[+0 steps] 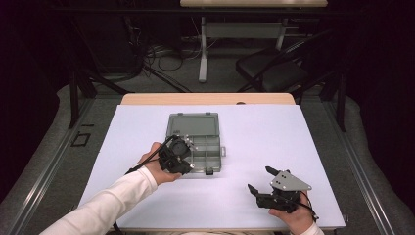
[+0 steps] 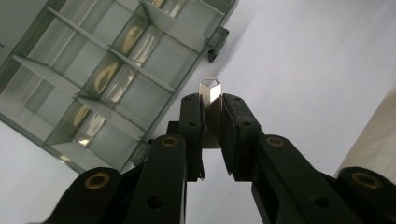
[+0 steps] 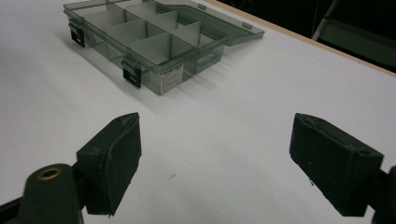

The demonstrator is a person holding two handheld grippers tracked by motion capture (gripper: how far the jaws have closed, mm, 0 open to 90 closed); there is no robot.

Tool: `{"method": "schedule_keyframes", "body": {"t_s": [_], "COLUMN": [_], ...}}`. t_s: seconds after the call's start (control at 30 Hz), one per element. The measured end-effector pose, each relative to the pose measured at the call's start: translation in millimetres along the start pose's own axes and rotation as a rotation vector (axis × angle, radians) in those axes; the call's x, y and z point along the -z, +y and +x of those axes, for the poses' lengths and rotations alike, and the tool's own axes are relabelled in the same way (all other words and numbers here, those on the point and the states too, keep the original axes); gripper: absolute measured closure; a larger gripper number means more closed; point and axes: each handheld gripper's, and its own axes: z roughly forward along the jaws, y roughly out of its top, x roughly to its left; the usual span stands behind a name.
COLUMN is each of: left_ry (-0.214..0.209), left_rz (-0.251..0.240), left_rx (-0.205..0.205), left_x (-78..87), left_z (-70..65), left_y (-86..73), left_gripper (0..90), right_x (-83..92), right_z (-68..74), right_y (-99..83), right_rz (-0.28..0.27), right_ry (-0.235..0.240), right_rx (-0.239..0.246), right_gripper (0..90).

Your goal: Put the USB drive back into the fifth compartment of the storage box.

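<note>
Left gripper (image 2: pixel 212 119): jaws closed on a small shiny metal hexagonal piece (image 2: pixel 210 91), held over the near left corner of the box
Metal piece axis: long axis runs along the jaws, tip pointing out past them; this detail shows in the left gripper view, not from the high view
Smoky transparent plastic compartment box (image 1: pixel 211 147): mid-table on the white sheet (image 1: pixel 274 142), lid (image 1: pixel 193 124) open and lying flat behind it
Right gripper (image 1: pixel 259 180): jaws wide apart, empty, near the table's right front, well apart from the box
Right gripper view: two black latches (image 3: pixel 132 71) on the box's front wall

Clear smoky plastic box (image 3: pixel 154 51), shiny metal bit (image 2: pixel 211 93)
</note>
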Motion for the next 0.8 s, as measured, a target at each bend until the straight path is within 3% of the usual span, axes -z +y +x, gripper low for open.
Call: {"method": "schedule_keyframes", "body": {"t_s": [0.8], "left_ry": [0.071], "left_rz": [0.014], "left_rx": [0.121], "left_x": [5.2], "left_z": [45.5], "left_y": [-16.5], "left_gripper": [79.1], "right_x": [0.8], "right_z": [0.7], "right_y": [-0.1], "right_rz": [0.001], "right_ry": [-0.002], "right_rx": [0.001], "right_gripper": [16.8]}}
